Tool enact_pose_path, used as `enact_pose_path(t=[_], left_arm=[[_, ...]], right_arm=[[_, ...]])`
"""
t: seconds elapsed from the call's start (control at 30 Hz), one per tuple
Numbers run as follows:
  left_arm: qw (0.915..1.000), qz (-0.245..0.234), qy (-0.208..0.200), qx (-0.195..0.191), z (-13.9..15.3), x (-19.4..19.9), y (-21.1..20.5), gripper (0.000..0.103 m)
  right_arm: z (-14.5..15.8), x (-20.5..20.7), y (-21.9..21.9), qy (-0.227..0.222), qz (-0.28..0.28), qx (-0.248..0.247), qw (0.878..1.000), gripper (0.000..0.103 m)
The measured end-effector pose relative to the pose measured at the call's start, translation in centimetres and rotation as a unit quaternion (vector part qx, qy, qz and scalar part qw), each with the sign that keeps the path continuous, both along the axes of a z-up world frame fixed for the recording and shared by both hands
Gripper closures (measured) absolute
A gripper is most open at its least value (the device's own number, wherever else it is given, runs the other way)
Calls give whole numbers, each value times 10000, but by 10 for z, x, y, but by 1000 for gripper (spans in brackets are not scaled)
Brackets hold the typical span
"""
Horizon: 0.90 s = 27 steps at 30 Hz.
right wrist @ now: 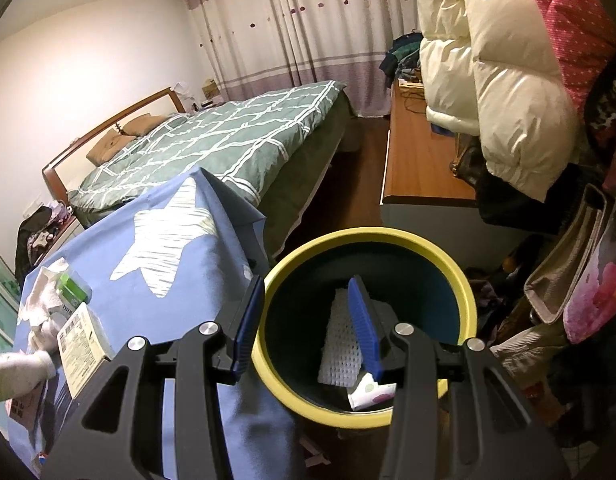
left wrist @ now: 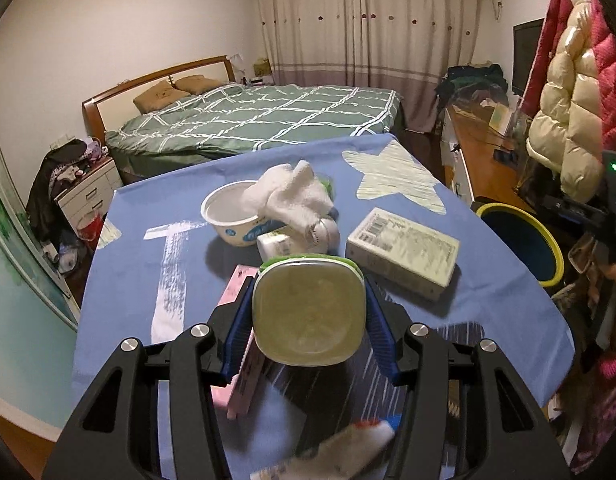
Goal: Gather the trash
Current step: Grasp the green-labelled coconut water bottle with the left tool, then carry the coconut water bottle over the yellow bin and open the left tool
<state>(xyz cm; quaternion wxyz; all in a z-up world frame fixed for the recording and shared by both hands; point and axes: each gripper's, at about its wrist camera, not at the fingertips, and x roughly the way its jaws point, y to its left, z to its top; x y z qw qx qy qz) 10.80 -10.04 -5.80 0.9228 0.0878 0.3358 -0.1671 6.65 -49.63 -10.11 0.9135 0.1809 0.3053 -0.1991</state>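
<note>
Around our left gripper point(left wrist: 308, 312) the table point(left wrist: 488, 308) is crowded: the square tub point(left wrist: 308, 312) fills the gap between its fingers, a pink box point(left wrist: 237, 292) lies just beside the left finger, a white box point(left wrist: 404, 252) stands at centre right, and a paper bowl point(left wrist: 233, 216) with crumpled white tissue point(left wrist: 291, 196) blocks the centre. Bare cloth lies open at the left and upper right of the frame. In the right wrist view, our right gripper point(right wrist: 308, 320) hangs spread over the bin point(right wrist: 372, 240); its mouth is open, with white mesh padding point(right wrist: 342, 344) on its floor. The cloth edge touches the bin's left rim.
</note>
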Motion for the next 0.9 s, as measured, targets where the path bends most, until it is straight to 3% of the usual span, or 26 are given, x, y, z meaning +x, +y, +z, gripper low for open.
enact_pose_path(t=[0.13, 0.5, 0.9], left_arm=[[10000, -4, -40, 3, 5, 15, -6, 51], [9993, -275, -242, -29, 31, 13, -26, 51], [9950, -924, -364, 43, 55, 12, -90, 51]], right_arm=[[2, -3, -5, -36, -34, 29, 10000, 61], [5, -10, -10, -174, -37, 120, 9998, 61], [9, -35, -31, -374, -194, 171, 9990, 61]])
